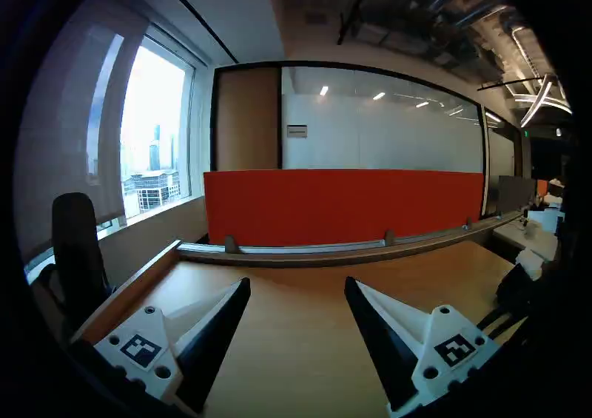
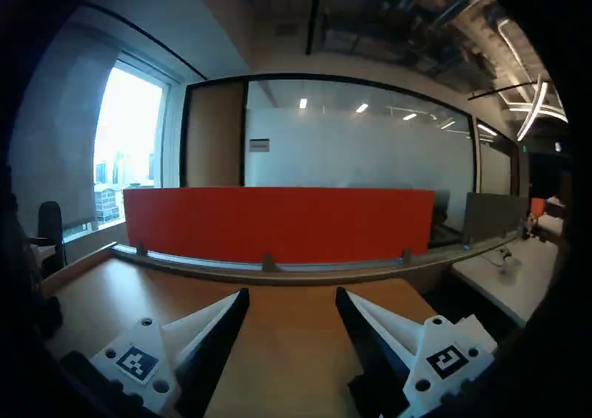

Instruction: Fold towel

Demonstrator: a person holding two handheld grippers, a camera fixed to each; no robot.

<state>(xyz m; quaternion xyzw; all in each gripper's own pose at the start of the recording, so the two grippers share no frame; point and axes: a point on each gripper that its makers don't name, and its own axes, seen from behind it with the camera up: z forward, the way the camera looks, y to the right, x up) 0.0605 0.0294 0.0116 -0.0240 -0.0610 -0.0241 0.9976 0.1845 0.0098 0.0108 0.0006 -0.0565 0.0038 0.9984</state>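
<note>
Window [image 1: 152, 152] and a dark chair back [image 1: 78, 259] stand far left. Ahead, the left gripper [image 1: 296, 281] hovers over the wooden desk [image 1: 296, 344] with its fingers spread wide apart. A red partition [image 1: 344, 207] walls off the desk's far edge. The right gripper [image 2: 291, 292] is likewise spread over the wood. A white neighbouring desk [image 2: 510, 277] lies off to the right.
</note>
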